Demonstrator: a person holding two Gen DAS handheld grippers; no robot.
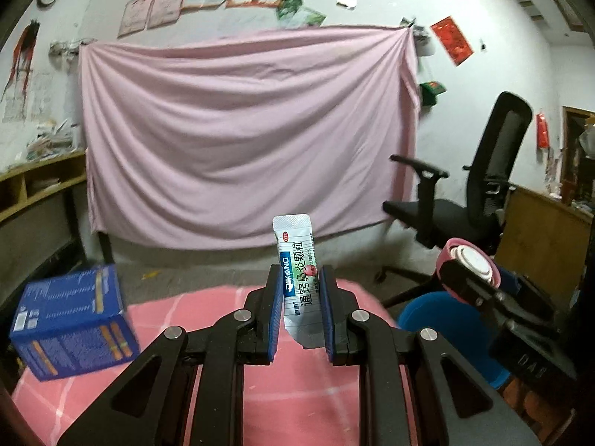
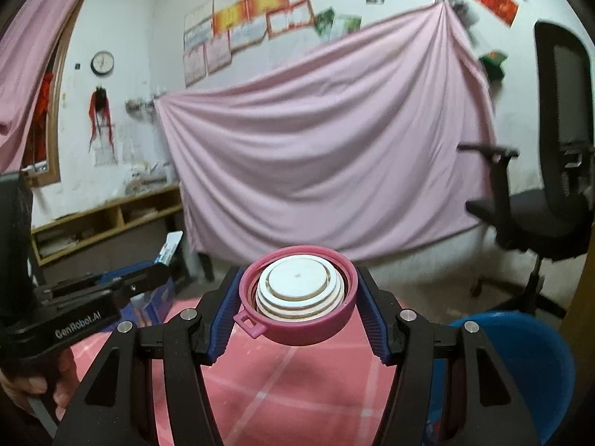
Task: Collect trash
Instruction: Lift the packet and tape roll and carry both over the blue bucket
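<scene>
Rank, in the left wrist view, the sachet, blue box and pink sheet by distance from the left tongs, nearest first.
1. Sachet: upright between the left tongs.
2. Blue box: on the left, on the pink table cover.
3. Pink sheet: hung on the far wall.

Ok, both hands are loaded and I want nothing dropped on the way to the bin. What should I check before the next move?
1. Left gripper jaws clamp the medicine sachet: ok.
2. Sachet stands upright, most of it above the pads: ok, though the hold is low.
3. Right gripper jaws press the pink lid on both sides: ok.
4. Lid lies roughly level, inner side up: ok.
5. Blue bin within view, to the right: ok.
6. Bin opening unobstructed: cannot tell.
</scene>
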